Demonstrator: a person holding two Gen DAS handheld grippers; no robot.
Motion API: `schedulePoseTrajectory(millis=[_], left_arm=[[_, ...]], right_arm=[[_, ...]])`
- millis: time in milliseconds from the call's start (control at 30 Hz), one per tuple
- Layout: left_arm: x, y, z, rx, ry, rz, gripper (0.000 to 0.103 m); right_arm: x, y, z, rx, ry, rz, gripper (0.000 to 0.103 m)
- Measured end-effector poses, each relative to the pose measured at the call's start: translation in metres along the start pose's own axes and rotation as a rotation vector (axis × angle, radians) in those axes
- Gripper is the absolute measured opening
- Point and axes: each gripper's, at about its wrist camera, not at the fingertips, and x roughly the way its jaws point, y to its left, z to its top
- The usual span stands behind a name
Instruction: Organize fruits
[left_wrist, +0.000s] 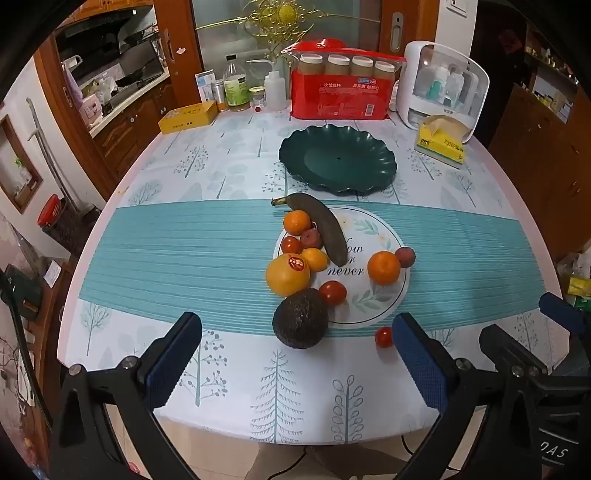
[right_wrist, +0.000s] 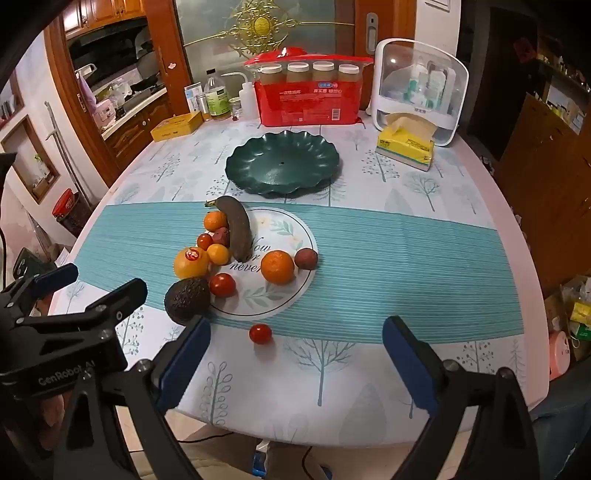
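Observation:
A dark green scalloped plate (left_wrist: 384, 162) (right_wrist: 325, 157) stands empty beyond a cluster of fruit. The cluster holds a dark banana (left_wrist: 321, 225) (right_wrist: 238, 227), a large yellow-orange citrus with a sticker (left_wrist: 286, 277) (right_wrist: 190, 264), an avocado (left_wrist: 300, 318) (right_wrist: 186, 300), several tangerines (left_wrist: 383, 267) (right_wrist: 277, 266), tomatoes (left_wrist: 332, 292) (right_wrist: 222, 284) and small reddish fruits. One cherry tomato (left_wrist: 383, 336) (right_wrist: 260, 333) lies apart, nearest me. My left gripper (left_wrist: 295, 354) is open and empty before the avocado. My right gripper (right_wrist: 295, 354) is open and empty near the cherry tomato.
A red package (left_wrist: 341, 98) with jars, a white organizer box (left_wrist: 439, 85), a yellow tissue pack (left_wrist: 441, 140), bottles (left_wrist: 234, 85) and a yellow box (left_wrist: 188, 116) line the table's far edge. Wooden cabinets stand on the left. The table's front edge is just below the grippers.

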Motion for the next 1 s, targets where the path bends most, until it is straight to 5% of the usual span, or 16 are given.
schedulePoseTrajectory(millis=[1000], left_arm=[[-0.005, 0.009, -0.006, -0.009, 0.023, 0.017, 0.102]], right_arm=[[-0.008, 0.014, -0.003, -0.018, -0.018, 0.015, 0.095]])
